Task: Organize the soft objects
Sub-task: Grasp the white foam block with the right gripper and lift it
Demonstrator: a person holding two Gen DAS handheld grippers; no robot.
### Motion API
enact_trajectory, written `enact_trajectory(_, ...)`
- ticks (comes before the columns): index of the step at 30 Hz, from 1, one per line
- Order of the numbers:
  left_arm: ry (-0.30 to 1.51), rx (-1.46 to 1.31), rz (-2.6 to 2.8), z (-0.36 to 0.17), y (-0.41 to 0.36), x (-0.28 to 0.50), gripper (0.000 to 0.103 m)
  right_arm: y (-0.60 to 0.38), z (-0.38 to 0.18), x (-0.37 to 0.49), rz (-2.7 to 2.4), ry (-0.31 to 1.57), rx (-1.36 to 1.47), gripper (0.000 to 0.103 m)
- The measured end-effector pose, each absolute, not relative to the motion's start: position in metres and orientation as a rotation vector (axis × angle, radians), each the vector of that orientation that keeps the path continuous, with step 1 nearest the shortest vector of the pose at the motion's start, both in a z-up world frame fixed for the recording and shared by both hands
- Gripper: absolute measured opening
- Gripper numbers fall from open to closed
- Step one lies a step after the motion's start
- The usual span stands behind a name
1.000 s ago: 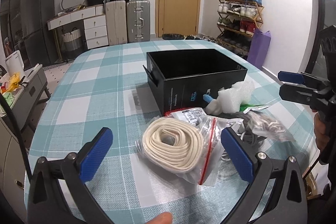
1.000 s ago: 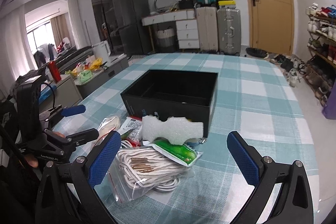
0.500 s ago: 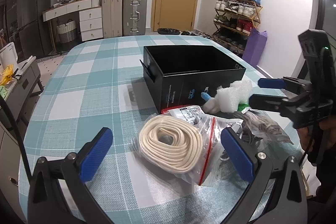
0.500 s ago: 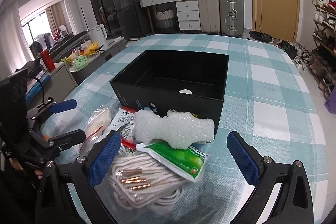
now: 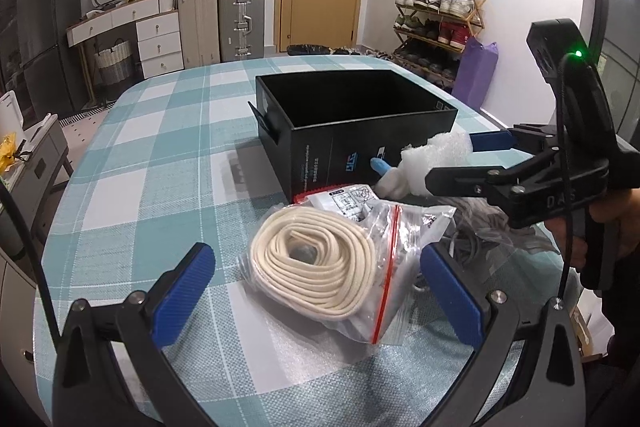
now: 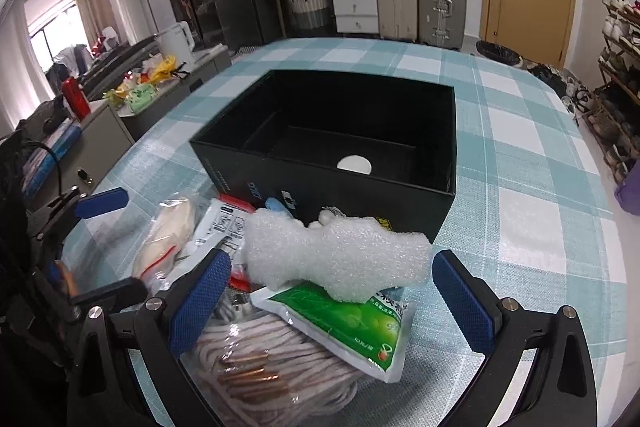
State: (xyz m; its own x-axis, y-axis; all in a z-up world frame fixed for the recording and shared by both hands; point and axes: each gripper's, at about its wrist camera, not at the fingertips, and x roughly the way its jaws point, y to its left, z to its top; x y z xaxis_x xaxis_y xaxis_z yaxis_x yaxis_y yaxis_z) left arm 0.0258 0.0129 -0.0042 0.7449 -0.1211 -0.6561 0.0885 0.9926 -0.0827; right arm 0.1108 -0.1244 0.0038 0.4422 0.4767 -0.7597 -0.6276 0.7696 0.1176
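The right gripper (image 6: 330,301) has its jaws spread wide and empty, and the white foam piece (image 6: 336,253) lies directly between and just ahead of them, its long axis running across the gap from one blue pad to the other. It rests on a green packet (image 6: 352,327), just in front of the near wall of the black box (image 6: 320,183). The left gripper (image 5: 316,297), also spread and holding nothing, frames the bagged coil of cream webbing (image 5: 316,267), which lies flat ahead of its jaws. The foam is nearer the right gripper, so closing on it would probably need a turn to pinch across its shorter width
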Motion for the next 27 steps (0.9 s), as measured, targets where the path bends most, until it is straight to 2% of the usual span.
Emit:
enact_trajectory(2, 0.737, -0.045, -0.118, -0.006, 0.013, 0.027, 0.103, -0.123, 0.001, 0.113, 0.687, 0.884, -0.193, 0.102)
enact_trajectory(5, 0.750, -0.051, -0.126, -0.007, 0.013, 0.028, 0.103, -0.125, 0.001, 0.115, 0.687, 0.885, -0.184, 0.092)
enact_trajectory(27, 0.887, -0.140, -0.190, -0.024, 0.012, 0.057, 0.103, -0.150, 0.012, 0.100, 0.725, 0.811, -0.160, 0.091)
